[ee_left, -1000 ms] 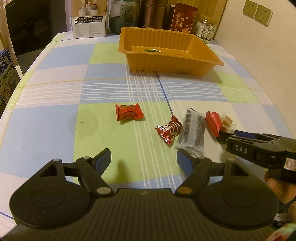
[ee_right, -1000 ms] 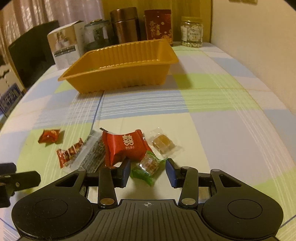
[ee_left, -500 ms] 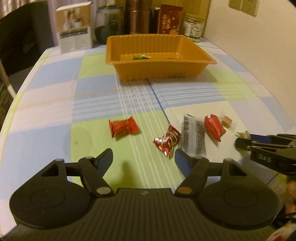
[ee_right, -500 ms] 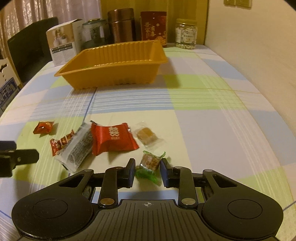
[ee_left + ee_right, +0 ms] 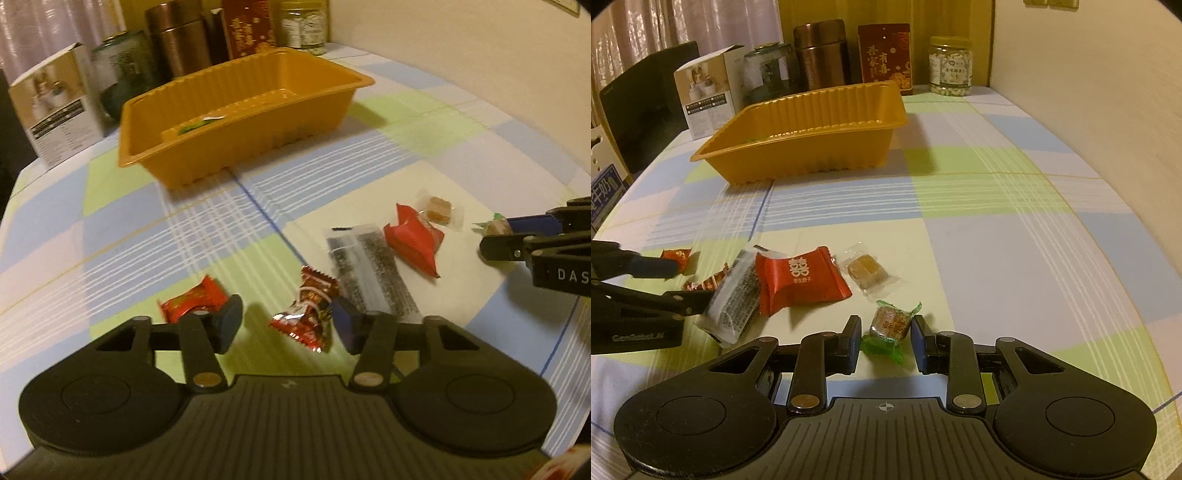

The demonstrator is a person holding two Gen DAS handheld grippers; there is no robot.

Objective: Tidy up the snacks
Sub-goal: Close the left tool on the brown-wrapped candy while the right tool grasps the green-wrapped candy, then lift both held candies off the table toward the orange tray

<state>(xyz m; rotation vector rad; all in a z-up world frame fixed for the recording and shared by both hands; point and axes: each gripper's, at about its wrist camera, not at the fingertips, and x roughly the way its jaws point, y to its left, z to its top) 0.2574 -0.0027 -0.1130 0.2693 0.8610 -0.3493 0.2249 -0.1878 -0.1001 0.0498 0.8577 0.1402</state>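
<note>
An orange tray (image 5: 229, 162) (image 5: 764, 168) stands at the back of the table with a small green wrapper inside. Snacks lie in front: a small red candy (image 5: 194, 303), a red-silver candy (image 5: 308, 314), a clear dark bar (image 5: 373, 275) (image 5: 737, 299), a red packet (image 5: 413, 240) (image 5: 799, 278), a clear-wrapped brown sweet (image 5: 866, 273) and a green-wrapped sweet (image 5: 890, 325). My left gripper (image 5: 287, 320) is open with the red-silver candy between its fingers. My right gripper (image 5: 883, 339) is open, its pads apart from the green-wrapped sweet between them.
Along the back edge stand a white box (image 5: 709, 94), a glass jar (image 5: 768, 72), a copper canister (image 5: 822, 51), a red box (image 5: 886, 55) and a nut jar (image 5: 951, 66). A wall runs along the right side. The checked tablecloth (image 5: 997, 221) covers the table.
My left gripper moved forward and right, so the red-silver candy now lies between its fingers. My right gripper's fingers, narrowed half a second ago around the green-wrapped sweet, stand wider again.
</note>
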